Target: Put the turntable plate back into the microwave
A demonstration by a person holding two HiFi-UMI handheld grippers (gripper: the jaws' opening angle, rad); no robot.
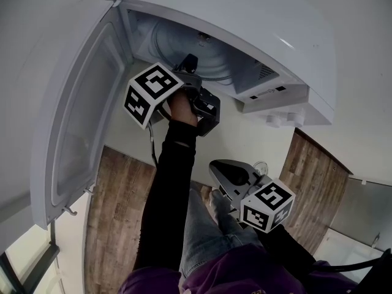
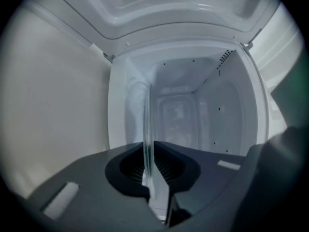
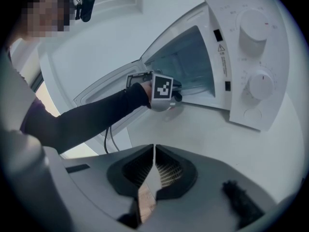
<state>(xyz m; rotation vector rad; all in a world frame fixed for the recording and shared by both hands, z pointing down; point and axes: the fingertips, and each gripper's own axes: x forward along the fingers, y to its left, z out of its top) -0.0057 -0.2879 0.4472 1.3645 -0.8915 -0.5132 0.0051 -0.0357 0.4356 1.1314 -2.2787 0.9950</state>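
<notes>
Smooth white countertop [image 1: 248,141], matte, with plain pale walls behind; past its edge a wood-plank floor [image 1: 116,213], brown and streaky-grained. White microwave [image 1: 294,54] sits on the countertop, glossy casing with rounded corners. Its door [image 1: 79,127] is swung fully open to the left in the head view, the inner panel pale and shallowly recessed. Two round knobs [image 3: 254,30] are stacked on the control panel, seen from the right gripper view. The cavity [image 2: 193,115] is white, boxy with soft moulded corners, small dark holes dotted on the walls and a perforated patch at the upper right. Left gripper [image 2: 150,151] is at the cavity mouth, dark grey jaws with ribbed pads clamped on the turntable plate [image 2: 147,124]. The plate is clear thin glass, seen edge-on as a pale upright sliver running from the jaws into the opening; how far its far rim reaches inside cannot be made out. Black sleeve [image 1: 168,188] and a dark cable [image 3: 108,141] trail back from that hand. Right gripper [image 3: 154,153] hangs lower, well apart from the microwave, jaws pressed together with nothing between them; plank floor shows through the slot beneath its pads. The open door flanks the left arm on one side, the control panel on the other.
</notes>
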